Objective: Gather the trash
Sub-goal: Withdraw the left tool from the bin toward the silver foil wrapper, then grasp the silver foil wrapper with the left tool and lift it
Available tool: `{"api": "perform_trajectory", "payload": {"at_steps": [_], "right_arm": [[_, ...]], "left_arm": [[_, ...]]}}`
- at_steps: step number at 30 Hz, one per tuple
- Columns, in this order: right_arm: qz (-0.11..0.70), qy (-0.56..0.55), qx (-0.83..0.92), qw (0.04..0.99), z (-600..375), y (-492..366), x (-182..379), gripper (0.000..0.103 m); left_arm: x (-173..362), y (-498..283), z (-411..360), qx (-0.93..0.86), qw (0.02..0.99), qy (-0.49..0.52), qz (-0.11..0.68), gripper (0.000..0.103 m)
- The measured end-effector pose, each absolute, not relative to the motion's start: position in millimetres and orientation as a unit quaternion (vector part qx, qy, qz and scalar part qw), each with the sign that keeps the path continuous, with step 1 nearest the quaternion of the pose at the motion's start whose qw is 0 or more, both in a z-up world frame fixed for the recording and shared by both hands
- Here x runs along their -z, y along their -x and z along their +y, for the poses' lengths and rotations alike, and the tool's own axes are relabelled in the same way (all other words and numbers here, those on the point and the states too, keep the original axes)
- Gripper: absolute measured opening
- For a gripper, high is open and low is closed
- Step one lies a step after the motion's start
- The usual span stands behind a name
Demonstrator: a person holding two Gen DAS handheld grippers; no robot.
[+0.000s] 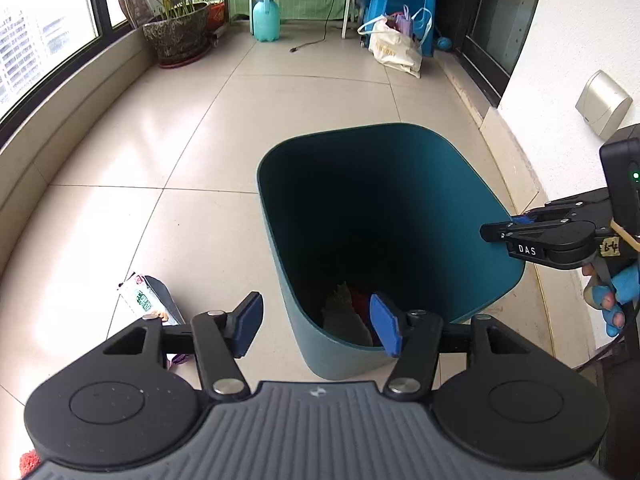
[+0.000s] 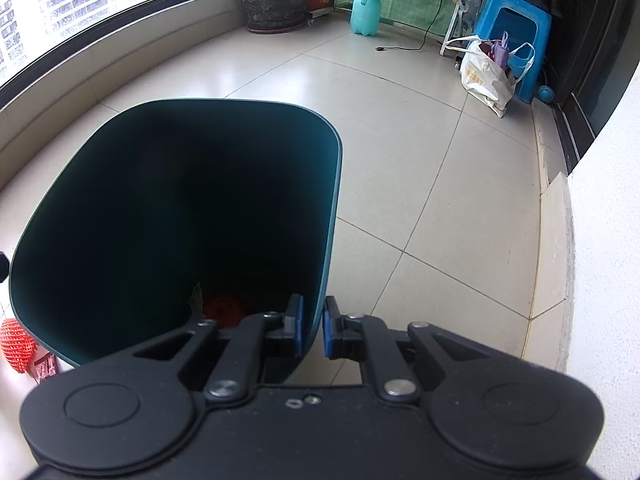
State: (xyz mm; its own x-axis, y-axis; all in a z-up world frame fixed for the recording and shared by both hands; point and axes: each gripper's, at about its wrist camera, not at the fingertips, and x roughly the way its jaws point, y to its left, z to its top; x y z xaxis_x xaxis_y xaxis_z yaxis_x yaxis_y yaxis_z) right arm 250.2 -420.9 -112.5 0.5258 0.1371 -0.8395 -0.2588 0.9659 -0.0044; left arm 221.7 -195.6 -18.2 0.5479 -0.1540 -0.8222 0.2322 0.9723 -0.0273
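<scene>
A teal trash bin stands on the tiled floor, tilted toward me. At its bottom lie a pale wrapper and something red. My left gripper hangs open over the bin's near rim, with nothing between its blue pads. A green-and-white snack wrapper lies on the floor left of the bin. My right gripper is shut on the bin's rim, one pad inside and one outside; the left wrist view shows it at the right. A red mesh net and a small red packet lie beside the bin.
A potted plant, a turquoise spray bottle, a blue stool and a white bag stand at the far end. A black cable trails on the floor. A white wall runs along the right, a window ledge along the left.
</scene>
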Motion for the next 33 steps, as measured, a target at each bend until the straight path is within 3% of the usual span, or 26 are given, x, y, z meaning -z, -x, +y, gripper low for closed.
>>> {"api": "perform_trajectory", "payload": {"at_steps": [4,7,12,25,33], "right_arm": [[0.474,0.064,-0.114,0.871,-421.0,-250.7,112.6,0.009],[0.474,0.064,-0.113,0.871,-421.0,-250.6,112.8,0.009],[0.474,0.064,-0.114,0.871,-420.9,-250.5,113.2,0.009],[0.475,0.068,-0.114,0.87,-420.9,-249.6,113.6,0.009],[0.476,0.072,-0.114,0.869,-420.6,-250.5,113.9,0.01]], "left_arm": [[18.7,-207.1,-175.7,0.098,0.884,-0.026,0.457,0.073],[27.7,-205.4,-150.9,0.075,0.883,-0.014,0.463,0.075],[65.8,-203.5,-118.9,0.039,0.868,0.002,0.494,0.075],[239.1,-194.8,-96.2,-0.018,0.775,0.045,0.63,0.075],[295.0,-200.9,-103.1,-0.02,0.748,0.034,0.662,0.075]]}}
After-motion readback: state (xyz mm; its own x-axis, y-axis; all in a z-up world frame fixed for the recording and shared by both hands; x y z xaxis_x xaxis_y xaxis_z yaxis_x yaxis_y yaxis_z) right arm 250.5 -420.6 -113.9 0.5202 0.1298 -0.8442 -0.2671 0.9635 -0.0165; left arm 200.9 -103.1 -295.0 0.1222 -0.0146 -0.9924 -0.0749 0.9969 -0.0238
